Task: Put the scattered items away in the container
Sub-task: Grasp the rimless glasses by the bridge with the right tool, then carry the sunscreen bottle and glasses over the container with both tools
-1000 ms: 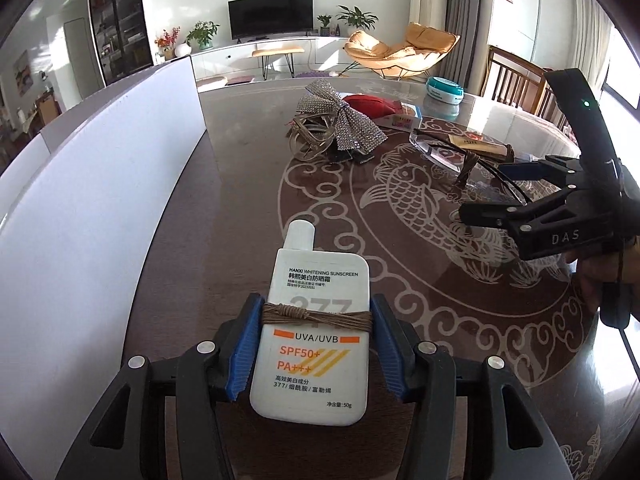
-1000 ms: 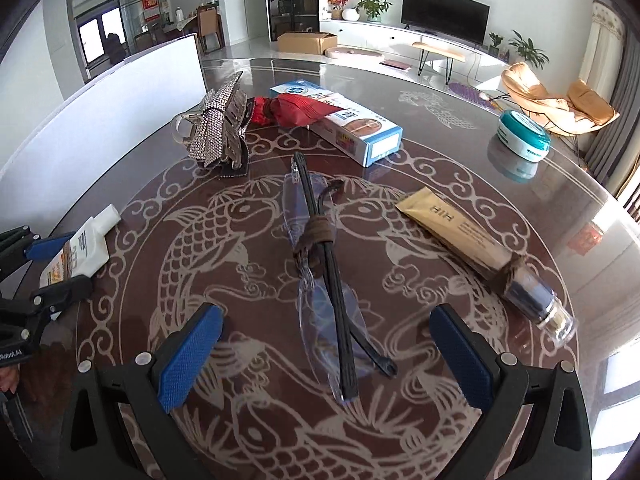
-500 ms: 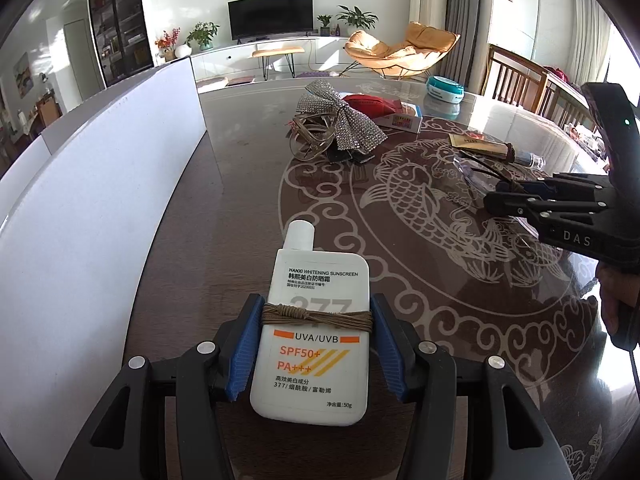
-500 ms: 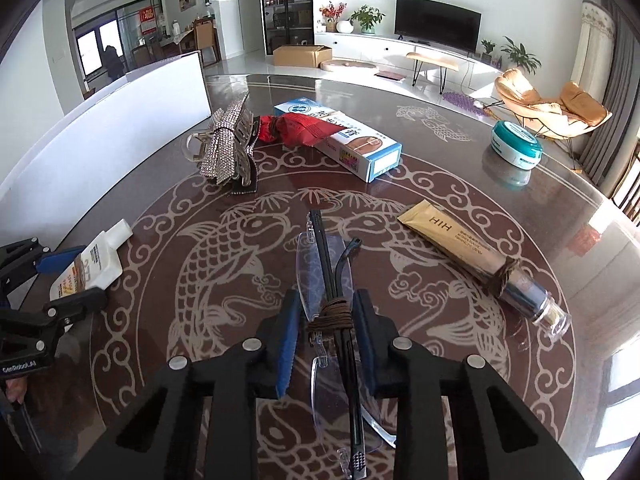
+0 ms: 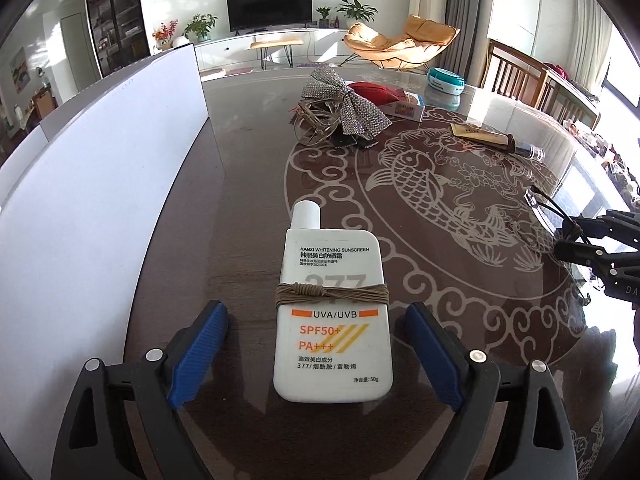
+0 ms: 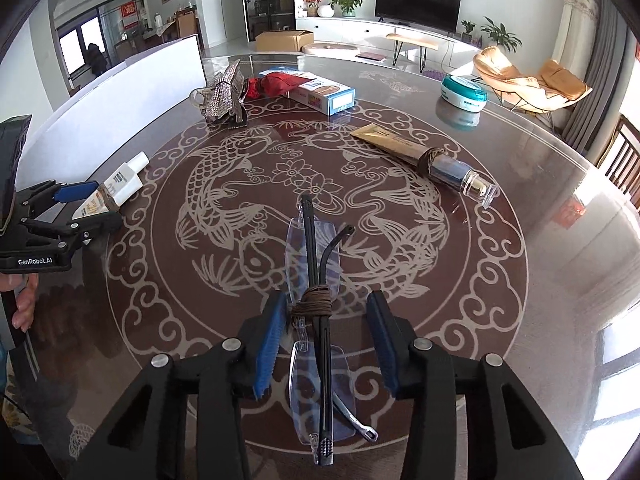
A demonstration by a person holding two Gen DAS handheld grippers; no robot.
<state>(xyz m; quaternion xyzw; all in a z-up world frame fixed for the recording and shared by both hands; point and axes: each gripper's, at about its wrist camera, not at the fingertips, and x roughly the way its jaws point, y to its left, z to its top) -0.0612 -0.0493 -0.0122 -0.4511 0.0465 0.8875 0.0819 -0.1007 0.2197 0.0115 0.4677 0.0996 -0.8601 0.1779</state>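
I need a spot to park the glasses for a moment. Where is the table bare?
Bare: the fish inlay between sunscreen bottle, gold tube and glasses; also right of the tube. Crowded: the far edge, with bow clip, blue box.

Sunscreen bottle [image 5: 332, 316] beside container [image 5: 100, 184]

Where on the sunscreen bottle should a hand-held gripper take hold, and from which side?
Across the flat body of the sunscreen bottle, at the twine wrap, coming from the base end. It lies flat, cap pointing away, with straight parallel sides that suit two pads better than the narrow cap.
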